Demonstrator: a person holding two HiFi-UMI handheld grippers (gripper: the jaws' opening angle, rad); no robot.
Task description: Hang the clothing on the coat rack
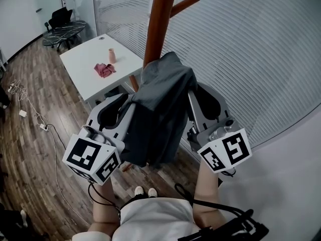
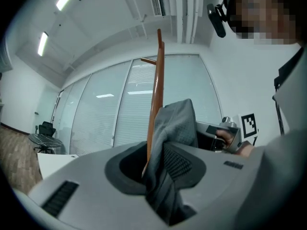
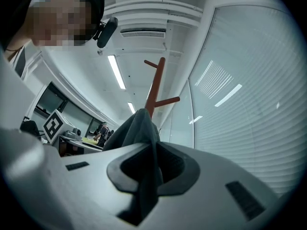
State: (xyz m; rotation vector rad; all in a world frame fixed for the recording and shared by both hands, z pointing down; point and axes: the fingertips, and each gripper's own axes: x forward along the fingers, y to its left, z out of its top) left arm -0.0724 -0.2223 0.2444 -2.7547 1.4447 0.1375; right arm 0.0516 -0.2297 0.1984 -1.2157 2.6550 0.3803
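Note:
A dark grey garment (image 1: 160, 109) is draped against the brown wooden coat rack pole (image 1: 159, 19), with its upper fold just under the pole's pegs. My left gripper (image 1: 129, 100) reaches it from the left. In the left gripper view the garment (image 2: 175, 123) lies between the jaws against the right pad, and the pole (image 2: 157, 80) shows through a gap beside it, so this gripper (image 2: 156, 169) is open. My right gripper (image 1: 195, 92) comes in from the right. In the right gripper view, it (image 3: 152, 169) is shut on a pinched fold of the garment (image 3: 136, 128).
A peg (image 1: 184, 4) juts right from the pole. Behind it runs a glass wall with blinds (image 1: 251, 44). A white table (image 1: 85, 69) at the left carries a pink cloth (image 1: 104, 70) and a small cup (image 1: 112, 55). Cables (image 1: 22, 99) trail over the wooden floor.

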